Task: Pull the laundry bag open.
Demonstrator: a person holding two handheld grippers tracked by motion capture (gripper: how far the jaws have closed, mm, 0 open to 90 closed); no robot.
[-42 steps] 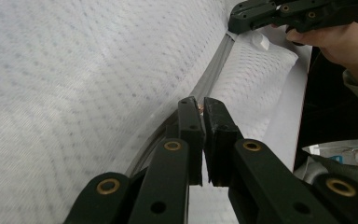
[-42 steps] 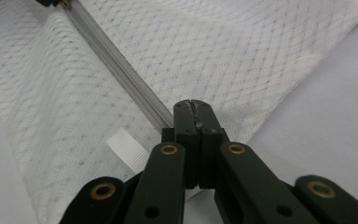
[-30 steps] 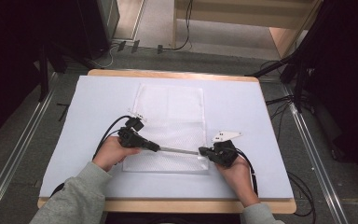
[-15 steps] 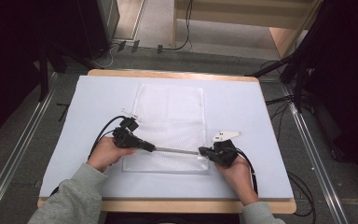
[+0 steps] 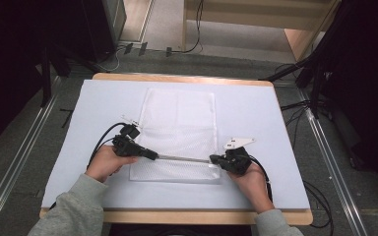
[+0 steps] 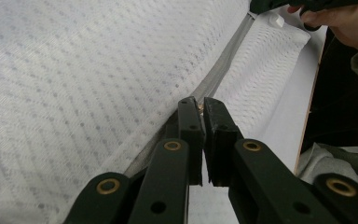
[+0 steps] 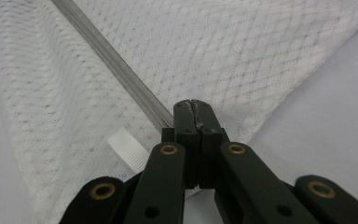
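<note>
two grippers on one zipper line of a white mesh laundry bag point(image 5: 177, 130), which lies flat mid-table on the pale table cover point(image 5: 256, 105).

change since a second ago: left gripper point(image 5: 150, 156) has slid leftward along the zipper point(image 5: 182, 159), from well inside the bag to near its left edge; right gripper point(image 5: 215, 160) has not budged at the right end. reads as the zipper being drawn along, close to the end of its run, though i can't tell whether it is opening or closing.

left gripper view: jaws pinched together on something small and brassy, likely the zipper pull point(image 6: 200, 108), sitting on the grey tape. the high view is too coarse to show this.

right gripper view: jaws clamped on the bag's zipper end, white tab point(image 7: 127, 148) just beside.
</note>
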